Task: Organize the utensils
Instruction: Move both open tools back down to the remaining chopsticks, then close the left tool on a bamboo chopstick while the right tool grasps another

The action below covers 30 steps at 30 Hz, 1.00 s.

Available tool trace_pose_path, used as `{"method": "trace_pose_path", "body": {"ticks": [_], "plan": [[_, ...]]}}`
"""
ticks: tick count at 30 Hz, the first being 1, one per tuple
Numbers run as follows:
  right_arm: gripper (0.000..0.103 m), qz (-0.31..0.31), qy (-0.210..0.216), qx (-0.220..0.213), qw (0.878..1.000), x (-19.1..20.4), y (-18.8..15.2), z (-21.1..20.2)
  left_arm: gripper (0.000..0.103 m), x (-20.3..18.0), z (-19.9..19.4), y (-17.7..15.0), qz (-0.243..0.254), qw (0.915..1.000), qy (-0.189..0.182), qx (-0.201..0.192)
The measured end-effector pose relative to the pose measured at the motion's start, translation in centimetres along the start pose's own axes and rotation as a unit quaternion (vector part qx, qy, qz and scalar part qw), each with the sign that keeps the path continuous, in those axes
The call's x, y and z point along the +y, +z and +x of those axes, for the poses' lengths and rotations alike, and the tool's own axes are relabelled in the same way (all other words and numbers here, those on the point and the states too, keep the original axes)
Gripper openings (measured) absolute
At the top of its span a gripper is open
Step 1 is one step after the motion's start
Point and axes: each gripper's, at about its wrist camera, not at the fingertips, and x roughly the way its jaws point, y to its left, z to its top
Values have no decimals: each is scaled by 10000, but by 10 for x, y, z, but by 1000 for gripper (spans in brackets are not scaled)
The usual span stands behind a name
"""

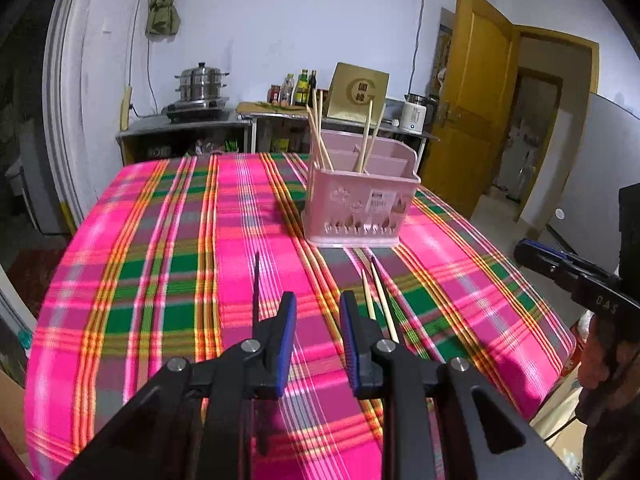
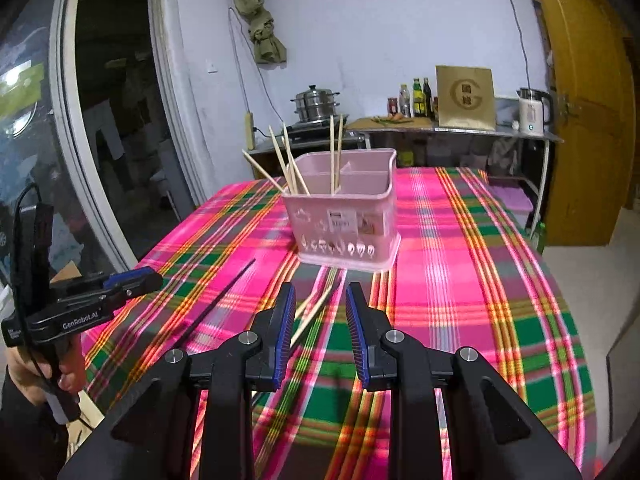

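Note:
A pink divided utensil holder [image 1: 356, 204] stands on the plaid tablecloth, also in the right wrist view [image 2: 346, 220], with several wooden chopsticks [image 1: 320, 136] upright in it. Two wooden chopsticks [image 1: 380, 300] lie on the cloth just right of my left gripper [image 1: 318, 304], which is open and empty. A black chopstick [image 1: 256, 292] lies to its left. My right gripper [image 2: 320, 300] is open and empty above the wooden pair [image 2: 316, 308]; the black chopstick [image 2: 218, 304] lies to its left. The left gripper [image 2: 136, 278] shows at the left edge there; the right gripper [image 1: 532, 252] shows at the far right of the left wrist view.
The table [image 1: 160, 240] has a pink, green and orange plaid cloth. Behind it a counter holds a steel steamer pot [image 1: 200, 84], bottles [image 1: 300, 88], a gold box [image 1: 358, 94] and a white kettle [image 1: 414, 114]. A yellow door [image 1: 472, 100] stands open at the right.

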Motion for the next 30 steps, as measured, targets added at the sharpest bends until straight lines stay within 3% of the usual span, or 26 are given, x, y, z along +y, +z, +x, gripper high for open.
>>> {"method": "trace_pose_path", "body": {"ticks": [16, 30], "plan": [[27, 161, -12, 676, 9976, -3, -28, 43, 23, -25, 53, -21, 178, 9971, -221, 706], [24, 383, -115, 1287, 9909, -21, -1, 120, 24, -38, 111, -17, 189, 9916, -213, 1258]]}}
